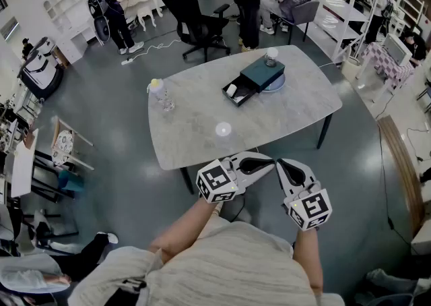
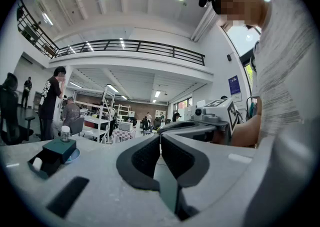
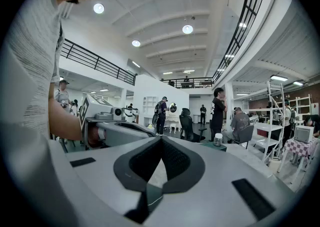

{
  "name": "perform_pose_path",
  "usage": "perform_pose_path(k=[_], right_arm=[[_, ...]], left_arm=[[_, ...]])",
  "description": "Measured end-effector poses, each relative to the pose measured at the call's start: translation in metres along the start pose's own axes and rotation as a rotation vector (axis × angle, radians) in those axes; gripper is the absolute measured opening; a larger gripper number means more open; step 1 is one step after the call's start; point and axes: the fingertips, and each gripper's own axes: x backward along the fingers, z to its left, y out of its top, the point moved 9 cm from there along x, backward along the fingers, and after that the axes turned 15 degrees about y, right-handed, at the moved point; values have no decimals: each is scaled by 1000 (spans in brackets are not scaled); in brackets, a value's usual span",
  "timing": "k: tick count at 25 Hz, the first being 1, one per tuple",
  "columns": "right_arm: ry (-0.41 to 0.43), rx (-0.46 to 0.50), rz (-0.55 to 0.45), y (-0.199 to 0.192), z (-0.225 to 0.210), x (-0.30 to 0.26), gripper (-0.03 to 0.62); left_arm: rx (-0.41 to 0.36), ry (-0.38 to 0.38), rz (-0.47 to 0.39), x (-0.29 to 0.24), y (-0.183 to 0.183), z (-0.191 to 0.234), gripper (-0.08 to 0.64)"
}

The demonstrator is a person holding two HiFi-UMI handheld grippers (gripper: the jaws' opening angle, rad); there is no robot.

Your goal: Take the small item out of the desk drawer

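On the grey, stone-look bench (image 1: 202, 129) with rounded corners: dark teal box (image 1: 266, 71), drawer (image 1: 241, 94) pulled out. In the drawer, a small white rounded item (image 1: 231, 89). Atop the box, a capped jar (image 1: 271, 56). Near the front edge, left hand-held gripper (image 1: 264, 161) and right hand-held gripper (image 1: 283, 166), both closed tight, empty.

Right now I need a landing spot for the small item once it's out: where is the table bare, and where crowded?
Bare: the right end of the table, between the drawer box and the edge; also the near strip between the white round object and the open drawer. Crowded: the left edge, with bottle and glass.
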Motion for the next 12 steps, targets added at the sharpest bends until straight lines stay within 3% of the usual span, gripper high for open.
perform_pose_path(k=[12], right_arm=[[-16, -19, -23, -4, -25, 17, 8]], left_arm=[[-4, -40, 19, -34, 1, 0, 20]])
